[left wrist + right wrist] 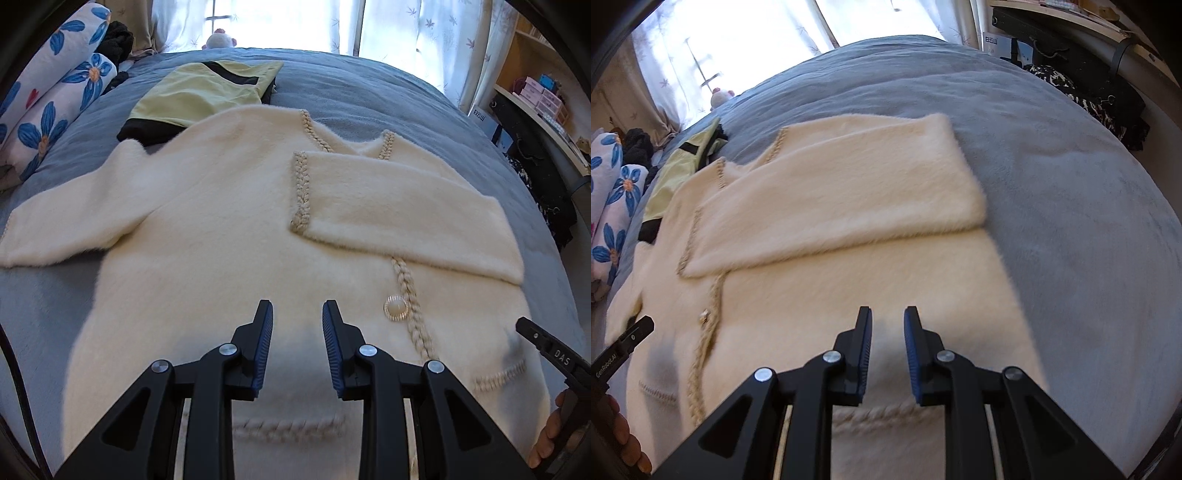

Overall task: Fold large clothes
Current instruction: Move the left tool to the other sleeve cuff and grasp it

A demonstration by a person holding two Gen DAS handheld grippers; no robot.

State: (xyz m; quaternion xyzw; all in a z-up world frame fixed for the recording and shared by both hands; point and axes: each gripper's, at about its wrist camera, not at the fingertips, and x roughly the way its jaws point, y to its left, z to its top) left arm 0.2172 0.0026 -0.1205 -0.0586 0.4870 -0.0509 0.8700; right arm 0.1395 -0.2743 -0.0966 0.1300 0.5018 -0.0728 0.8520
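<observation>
So far, you have one fold done: the cream jacket [229,206] lies flat on the grey-blue bed [351,85], and its right sleeve [399,206] is laid across the chest, its braided cuff ending near the front placket. The left sleeve [62,225] is not yet folded; it sticks out sideways from the jacket's body onto the bed. By my reading, that sleeve comes next, then the hem end has to be brought up toward the collar, so you look to be roughly a third of the way through.

Your left tongs [297,314] hover above the jacket's lower front, just beside the pearl button [396,308], with the jaws a little apart and nothing between them. Your right tongs [887,321] hang over the jacket's lower right panel, near its edge against the bed, jaws likewise slightly parted and gripping no cloth.

As for containers, none belongs to this job. Beyond the jacket's collar a yellow-green garment [195,96] with black trim lies already folded on the bed. Off the bed's far right side, a shelf [535,99] carries small pink boxes [543,94]; what they hold cannot be told from here. Floral pillows [55,96] sit to the jacket's left.
</observation>
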